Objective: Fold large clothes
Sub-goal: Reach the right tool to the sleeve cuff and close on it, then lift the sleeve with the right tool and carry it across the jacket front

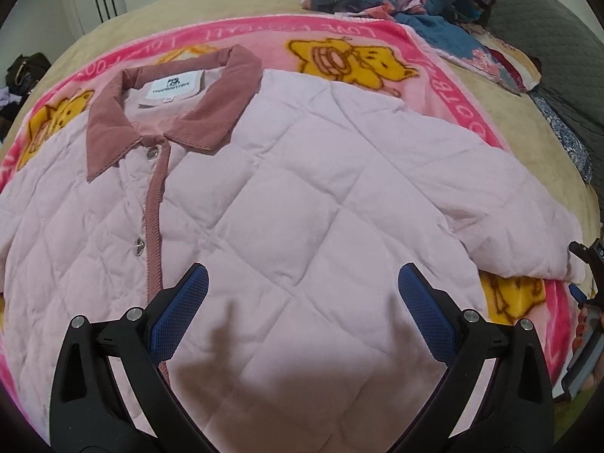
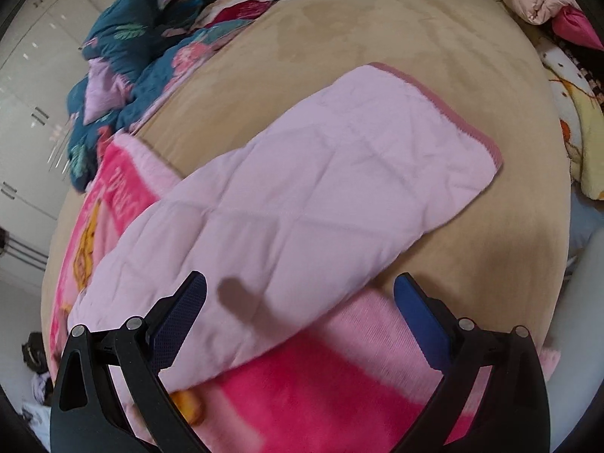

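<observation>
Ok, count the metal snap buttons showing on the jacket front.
2 on the pink jacket: one snap just below the collar, another snap lower along the placket. More may be hidden behind the left gripper.

The jacket (image 1: 302, 196) is pale pink with diamond quilting, a dusty-rose corduroy collar (image 1: 166, 113) and a white label (image 1: 171, 88). Its sleeve (image 2: 302, 196) has a rose cuff edge. The blanket (image 1: 426, 87) is hot pink with yellow bears. The bed cover (image 2: 377, 37) is plain tan.
</observation>
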Tool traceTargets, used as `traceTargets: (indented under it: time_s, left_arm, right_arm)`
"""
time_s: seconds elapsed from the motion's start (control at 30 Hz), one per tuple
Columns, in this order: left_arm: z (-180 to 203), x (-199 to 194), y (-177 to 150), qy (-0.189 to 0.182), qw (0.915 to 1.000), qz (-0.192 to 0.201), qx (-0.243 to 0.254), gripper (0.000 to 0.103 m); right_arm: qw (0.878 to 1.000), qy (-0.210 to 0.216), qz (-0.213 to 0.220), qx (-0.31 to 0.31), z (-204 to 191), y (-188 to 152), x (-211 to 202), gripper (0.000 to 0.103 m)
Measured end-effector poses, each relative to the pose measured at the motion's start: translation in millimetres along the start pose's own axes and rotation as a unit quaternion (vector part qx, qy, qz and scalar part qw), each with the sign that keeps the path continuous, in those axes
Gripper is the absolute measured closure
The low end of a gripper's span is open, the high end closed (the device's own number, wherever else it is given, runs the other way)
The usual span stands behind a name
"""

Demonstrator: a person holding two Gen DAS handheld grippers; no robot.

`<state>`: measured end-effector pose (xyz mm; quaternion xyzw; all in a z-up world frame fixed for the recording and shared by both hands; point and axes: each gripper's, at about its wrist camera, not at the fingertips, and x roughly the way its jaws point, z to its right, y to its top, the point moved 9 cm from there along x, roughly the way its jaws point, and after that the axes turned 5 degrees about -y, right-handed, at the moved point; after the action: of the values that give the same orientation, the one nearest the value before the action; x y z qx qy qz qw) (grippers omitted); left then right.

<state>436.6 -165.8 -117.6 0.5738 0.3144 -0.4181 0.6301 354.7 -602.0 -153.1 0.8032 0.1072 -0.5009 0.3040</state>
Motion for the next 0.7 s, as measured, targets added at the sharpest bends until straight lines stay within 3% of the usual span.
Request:
traceTargets:
  time_s: [0.2,0.37,0.43,0.53,0.7]
  left_arm:
    - [-16,-2,2,0.015,0.9999,0.001,-0.008,0.008]
    - [-31,-17,7,0.023,0.9996,0.009,-0.011,0.009]
    - [-36,-25,10,0.035,0.9992,0.018,-0.006,0.009]
    - [-39,-35,15,0.036,0.999,0.025,-0.006,0.008]
    - [-43,-58,23,0.027,0.9987,0.041,-0.012,0.009]
  right_arm:
    - [0.998,0.011,0.021,0.06,21,29,20,0.005]
    - [0.991,0.044,0.031,0.122,33,44,14,0.031]
    - [0.991,0.058,0.045,0.108,28,54,7,0.057]
    - [0.992,0.084,0.064,0.067,9,67,-11,0.071]
    - [0.985,0.128,0.112,0.0,-29,74,-58,0.078]
